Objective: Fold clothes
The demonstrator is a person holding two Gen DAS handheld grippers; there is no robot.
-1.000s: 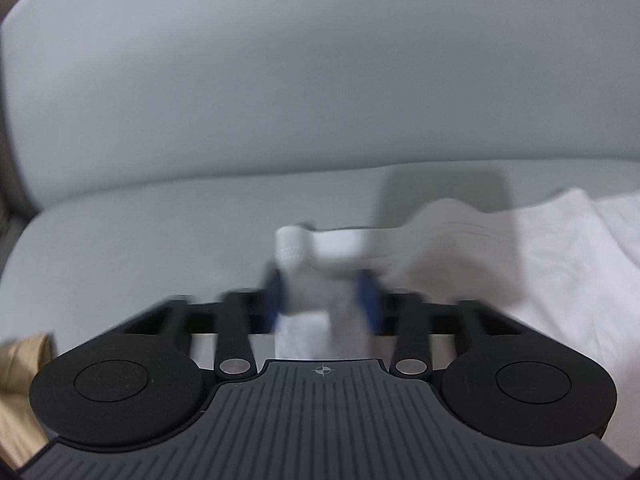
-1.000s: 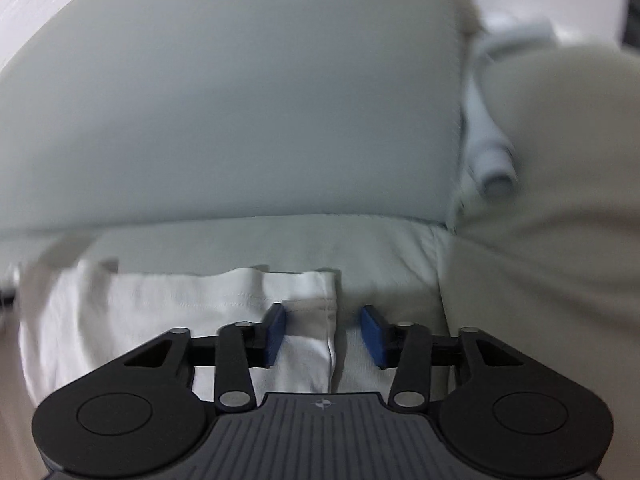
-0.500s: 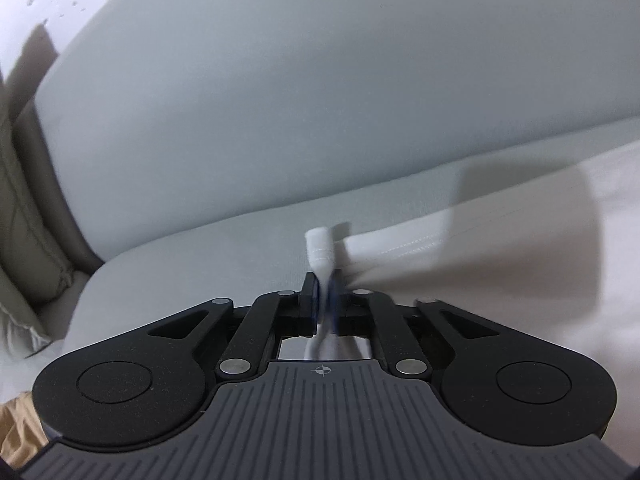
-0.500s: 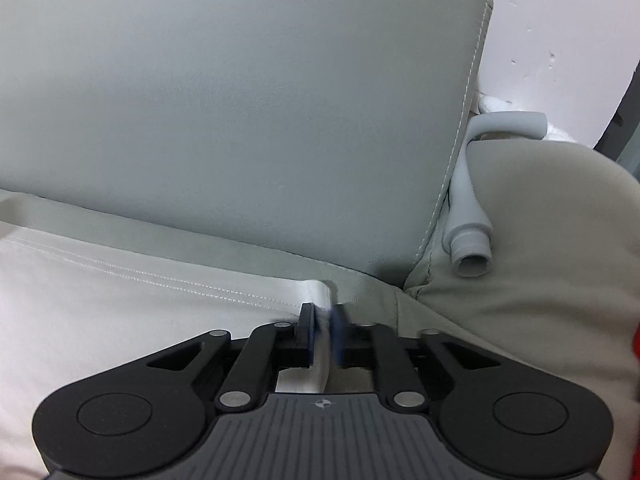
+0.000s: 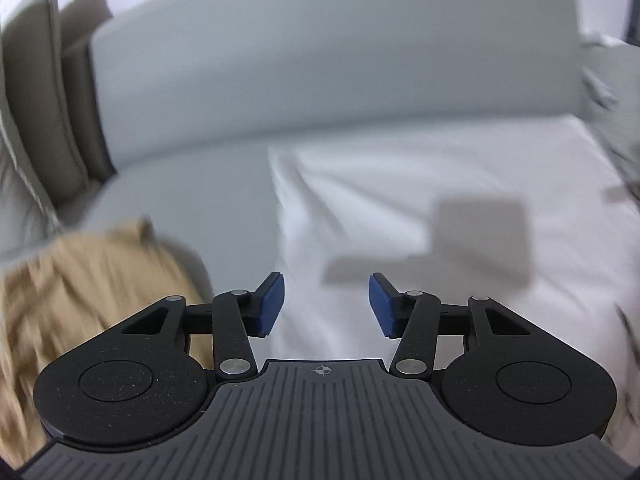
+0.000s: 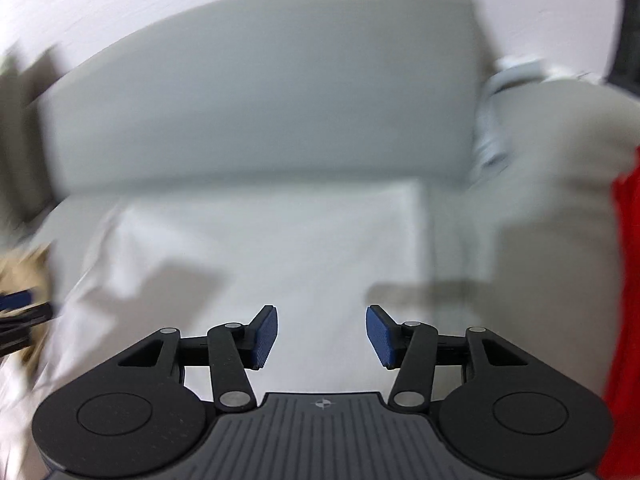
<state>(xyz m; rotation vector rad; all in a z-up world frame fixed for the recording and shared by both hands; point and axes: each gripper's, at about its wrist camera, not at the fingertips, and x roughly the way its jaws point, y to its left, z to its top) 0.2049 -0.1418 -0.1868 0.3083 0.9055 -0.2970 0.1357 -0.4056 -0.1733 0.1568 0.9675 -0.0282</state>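
A: Where does the white garment (image 5: 460, 184) lie?
B: Flat on the sofa seat (image 5: 192, 200), beside a tan garment (image 5: 80, 280) (blurred).
A: And the 2 grippers?
B: Left gripper (image 5: 326, 306) and right gripper (image 6: 321, 338) both spread, grasping nothing.

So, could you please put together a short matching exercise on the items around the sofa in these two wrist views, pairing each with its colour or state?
Column one:
1. white garment
2. tan garment
3. red fabric
4. left gripper

Column two:
A. open, holding nothing
B. spread flat on the sofa seat
C. at the far right edge of the right wrist view
D. crumpled, left of the white cloth

Pairs: 1-B, 2-D, 3-C, 4-A
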